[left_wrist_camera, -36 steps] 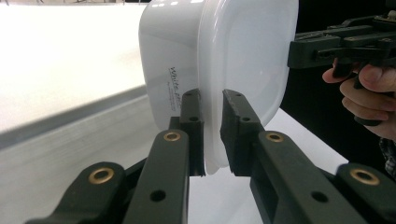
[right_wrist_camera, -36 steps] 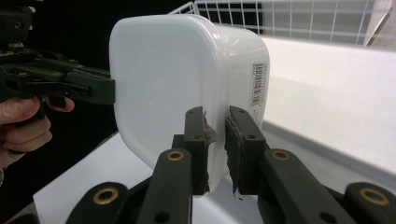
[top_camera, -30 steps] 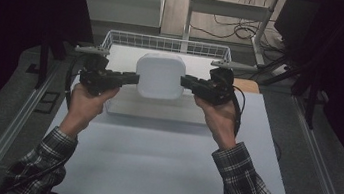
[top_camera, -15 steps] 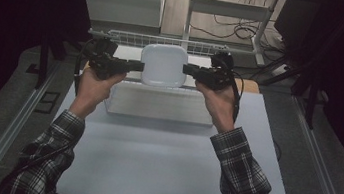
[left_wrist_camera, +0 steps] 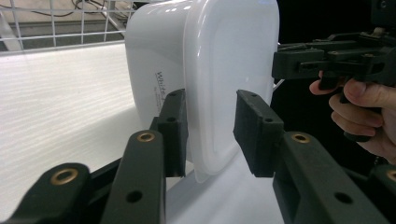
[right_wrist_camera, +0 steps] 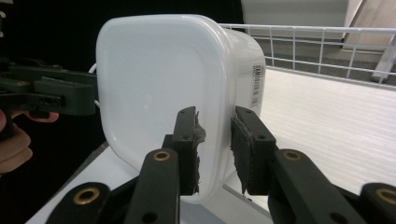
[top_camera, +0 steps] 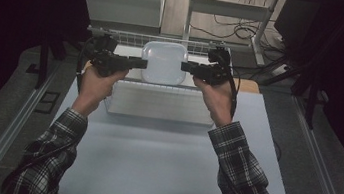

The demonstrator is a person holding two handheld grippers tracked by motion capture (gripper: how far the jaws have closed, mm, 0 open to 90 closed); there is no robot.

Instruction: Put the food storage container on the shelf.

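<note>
A white plastic container with a translucent lid stands inside the wire basket at the back of the table. My left gripper is at its left edge and my right gripper at its right edge. In the left gripper view the lid's rim lies between my jaws, with a gap at one pad. In the right gripper view the rim also lies loosely between the jaws. Both pairs of jaws have just been opening.
A flat white rectangular tray lies just in front of the basket, under my hands. The pale mat covers the near part of the table. Metal rails run along both sides, and cables lie on the floor beyond the basket.
Both hands carried the container away from me, from above the white tray into the wire basket. The jaws that pinched its rim now stand apart from it.
</note>
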